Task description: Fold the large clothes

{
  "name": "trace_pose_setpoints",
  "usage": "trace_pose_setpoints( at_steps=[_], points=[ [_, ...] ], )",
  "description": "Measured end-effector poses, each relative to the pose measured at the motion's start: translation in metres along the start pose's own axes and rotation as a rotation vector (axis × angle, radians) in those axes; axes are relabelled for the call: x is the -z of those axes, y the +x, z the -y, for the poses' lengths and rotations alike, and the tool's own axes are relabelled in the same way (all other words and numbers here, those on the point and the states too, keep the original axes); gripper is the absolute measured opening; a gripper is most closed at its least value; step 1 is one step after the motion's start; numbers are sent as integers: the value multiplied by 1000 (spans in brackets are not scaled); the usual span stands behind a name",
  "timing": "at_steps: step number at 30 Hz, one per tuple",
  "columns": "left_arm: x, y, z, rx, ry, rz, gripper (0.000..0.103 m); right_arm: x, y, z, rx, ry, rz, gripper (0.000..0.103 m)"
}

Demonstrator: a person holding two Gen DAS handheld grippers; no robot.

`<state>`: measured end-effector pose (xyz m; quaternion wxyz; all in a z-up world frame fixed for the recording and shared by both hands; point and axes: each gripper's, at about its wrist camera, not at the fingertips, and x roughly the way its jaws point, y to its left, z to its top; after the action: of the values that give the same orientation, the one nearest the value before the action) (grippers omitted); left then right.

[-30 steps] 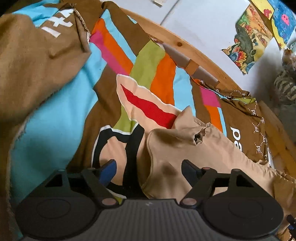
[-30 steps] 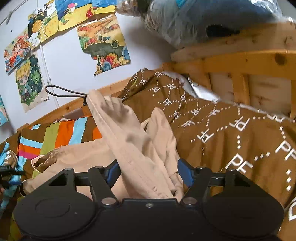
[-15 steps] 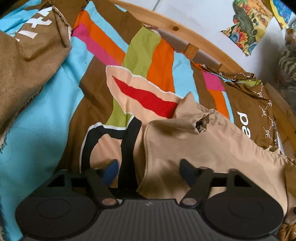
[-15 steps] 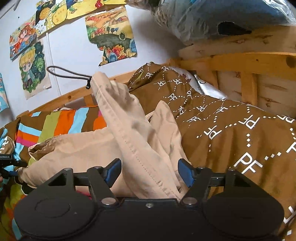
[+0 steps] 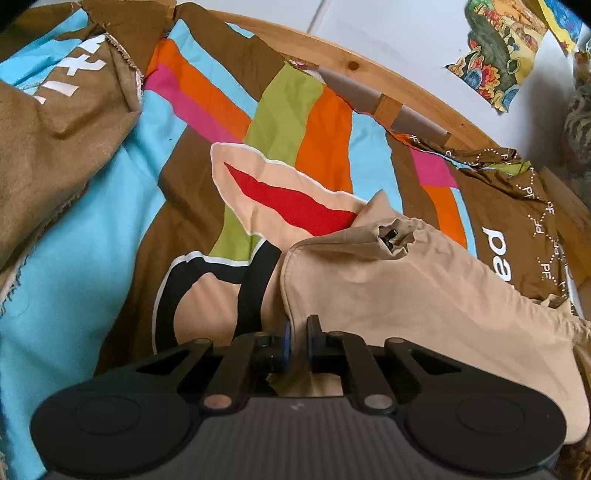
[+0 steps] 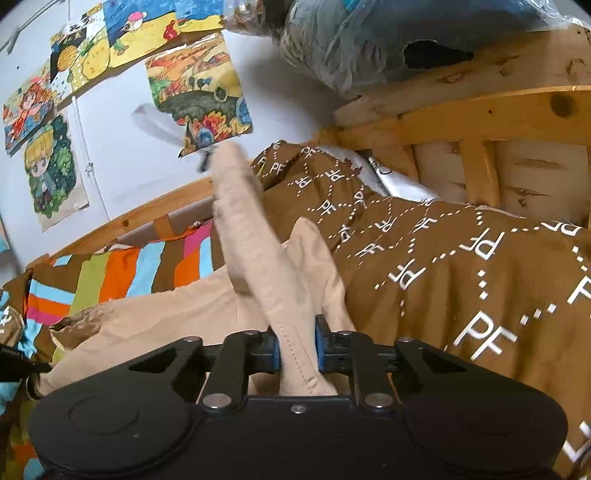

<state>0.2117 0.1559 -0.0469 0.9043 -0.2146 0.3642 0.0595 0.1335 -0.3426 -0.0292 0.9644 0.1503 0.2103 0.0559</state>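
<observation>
Left wrist view, left hand-held gripper [image 5: 296, 338]: its jaws have just been closing and are clenched on a corner edge of the beige garment [image 5: 406, 295].
Left wrist view, garment: it is spread over the striped bedsheet [image 5: 110, 206] on the bed, with a gathered opening and a small black toggle [image 5: 389, 234] at its far edge.
Left wrist view, writing: "PF" is repeated in white on a brown quilt [image 5: 517, 221] at the right, beside larger white letters that cannot be read; white marks on a brown cloth [image 5: 48, 122] at the left cannot be read.
Left wrist view, surroundings: a wooden bed rail [image 5: 369, 74] is seen against the white wall, with a coloured drawing [image 5: 495, 70] above it.
Right wrist view, right hand-held gripper [image 6: 296, 349]: its jaws have just been closing and are grasping a stitched band of the beige garment [image 6: 258, 258], which is blurred and rises away from the jaws.
Right wrist view only: a row of children's drawings [image 6: 110, 48], a wooden headboard [image 6: 480, 122] and a plastic-wrapped bundle [image 6: 406, 33] on top of it.
Right wrist view, writing: "PF" is repeated across the brown quilt [image 6: 461, 266], which is touched by the garment's right side.
</observation>
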Motion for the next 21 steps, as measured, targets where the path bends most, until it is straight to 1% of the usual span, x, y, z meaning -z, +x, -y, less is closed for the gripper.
trace_pose_setpoints(
  at_steps=[2, 5, 6, 7, 8, 9, 11, 16, 19, 21],
  points=[
    [1, 0, 1, -9, 5, 5, 8, -1, 3, 4, 23, -6, 4, 16],
    [2, -4, 6, -30, 16, 6, 7, 2, 8, 12, 30, 24, -15, 23],
    [2, -5, 8, -41, 26, 9, 7, 3, 9, 12, 35, 24, -17, 23],
    [2, -8, 11, -53, 38, 17, 7, 3, 10, 14, 34, 26, -23, 22],
    [2, -12, 14, -62, 47, 26, 6, 3, 11, 15, 29, 35, -27, 15],
    [2, -17, 15, -65, 48, 34, 6, 2, 12, 17, 23, 50, -32, 10],
    [-1, -31, 16, -56, 46, 53, 6, -1, 10, 19, 18, 69, -30, 8],
    [-4, -70, 18, -27, 85, 68, 6, -20, -20, 30, 4, 155, 42, 6],
    [-8, -92, 10, -15, 93, 47, 6, -25, -44, 40, -19, 247, 65, 5],
    [-6, -95, 6, -24, 113, 25, 6, -28, -60, 43, -27, 275, 79, 4]
  ],
)
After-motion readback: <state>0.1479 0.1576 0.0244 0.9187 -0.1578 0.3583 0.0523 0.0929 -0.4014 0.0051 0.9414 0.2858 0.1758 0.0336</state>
